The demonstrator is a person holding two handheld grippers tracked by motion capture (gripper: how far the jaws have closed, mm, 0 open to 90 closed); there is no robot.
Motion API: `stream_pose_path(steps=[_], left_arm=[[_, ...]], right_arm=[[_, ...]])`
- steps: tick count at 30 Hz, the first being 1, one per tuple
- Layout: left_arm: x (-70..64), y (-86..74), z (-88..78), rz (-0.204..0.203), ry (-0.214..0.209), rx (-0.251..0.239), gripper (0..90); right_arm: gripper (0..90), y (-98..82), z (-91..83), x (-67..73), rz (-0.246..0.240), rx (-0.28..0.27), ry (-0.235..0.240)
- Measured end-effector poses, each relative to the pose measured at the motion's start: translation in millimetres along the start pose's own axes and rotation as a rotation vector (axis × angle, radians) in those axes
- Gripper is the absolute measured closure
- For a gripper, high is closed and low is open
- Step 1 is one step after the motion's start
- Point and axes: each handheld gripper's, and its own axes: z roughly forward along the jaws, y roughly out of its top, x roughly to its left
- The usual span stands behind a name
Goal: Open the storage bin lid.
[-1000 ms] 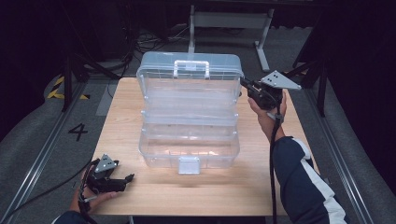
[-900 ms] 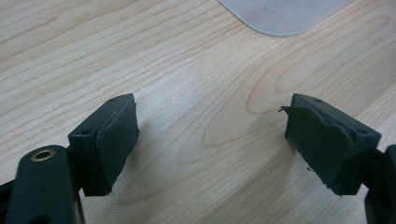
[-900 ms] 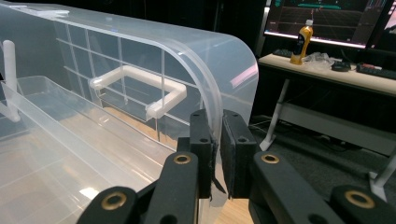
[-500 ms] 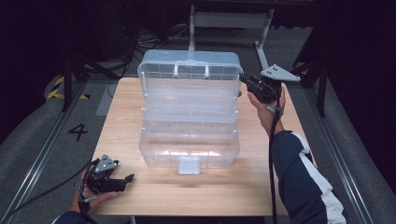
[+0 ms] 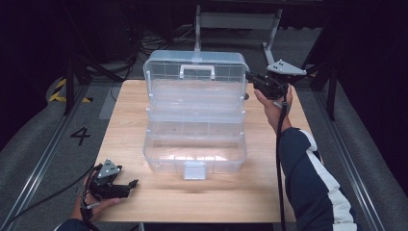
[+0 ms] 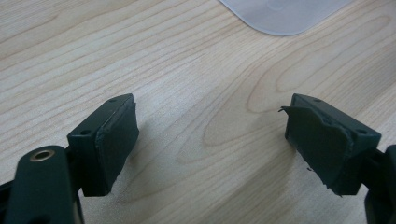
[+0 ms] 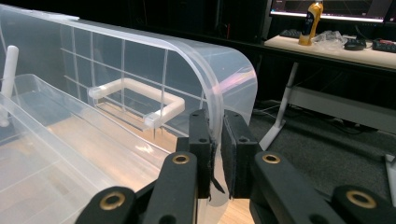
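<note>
A clear plastic toolbox (image 5: 192, 144) stands open in the middle of the wooden table (image 5: 130, 120). Its lid (image 5: 195, 72) is raised at the back and carries a white handle (image 5: 197, 71). My right gripper (image 5: 250, 77) is at the lid's right edge. In the right gripper view, the jaws of the right gripper (image 7: 217, 154) are shut on the lid (image 7: 140, 60) rim, with the handle (image 7: 140, 95) beyond. My left gripper (image 5: 132, 184) rests low at the table's near left corner. It stands open (image 6: 210, 144) over bare wood with nothing between its pads.
A rounded corner of the toolbox (image 6: 285, 14) lies ahead of the left gripper. A metal stand (image 5: 235, 19) rises behind the table. A desk with a yellow bottle (image 7: 310, 18) stands far off. The floor at the left carries a painted 4 (image 5: 80, 136).
My right gripper has moved a little up and away with the lid edge in it, so the lid stands slightly more upright. The left gripper has kept still.
</note>
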Motion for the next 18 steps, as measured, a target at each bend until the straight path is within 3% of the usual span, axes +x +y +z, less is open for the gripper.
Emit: stream_pose_path(steps=[18], left_arm=[[0.5, 0.8, 1.4, 0.007, -0.004, -0.004, 16.9]], right_arm=[[82.9, 2.1, 16.0, -6.7, 0.02, 0.026, -0.02]])
